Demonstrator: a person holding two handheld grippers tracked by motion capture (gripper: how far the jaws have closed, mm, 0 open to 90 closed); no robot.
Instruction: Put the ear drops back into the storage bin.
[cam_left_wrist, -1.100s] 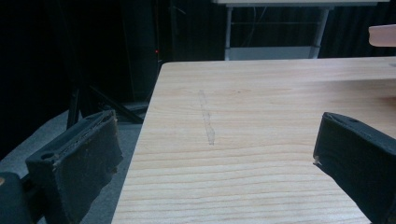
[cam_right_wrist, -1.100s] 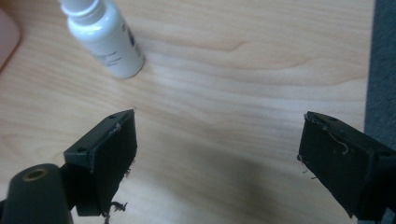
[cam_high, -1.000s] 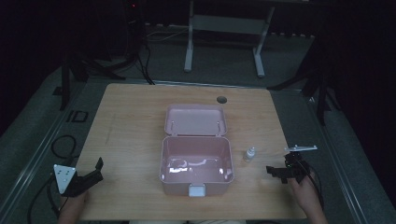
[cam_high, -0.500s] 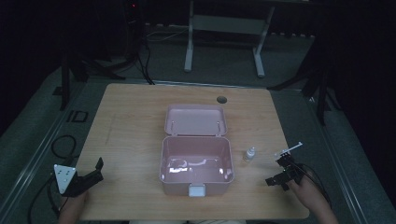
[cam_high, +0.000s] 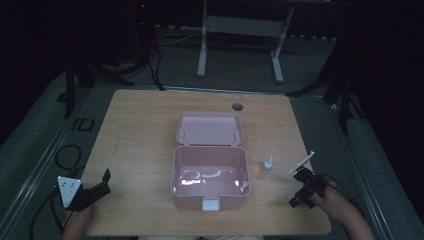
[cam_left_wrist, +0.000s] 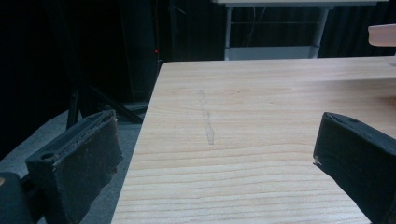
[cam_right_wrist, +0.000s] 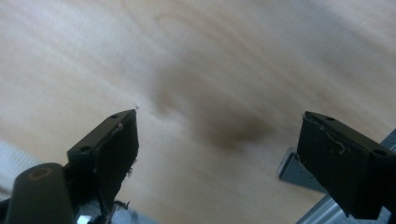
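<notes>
Leftward first, my left gripper is resting at the near left corner of the wooden counter, its grey three-cornered plate hanging past the edge over the floor. Its fingers are standing wide apart with nothing between them; through the left gripper view I am looking along bare wood grain with one faint pale streak running away from me. On the floor beside the counter's left edge some light marks that may be lettering are showing, too blurred for me to read.

Moving to the middle, a pink plastic box is sitting open near my edge of the counter, its lid folded flat behind it and a pale latch on the front wall facing me. I cannot make out any brand or label on it. Beyond the lid, a round cable hole is cut into the counter.

Just right of the box, a small clear bottle with a pale cap is standing upright, any label too small to read.

Further right, my right gripper is hovering near the counter's right edge, well apart from the bottle, tilted so its fingers are pointing down at the wood. They are spread apart and holding nothing.
</notes>
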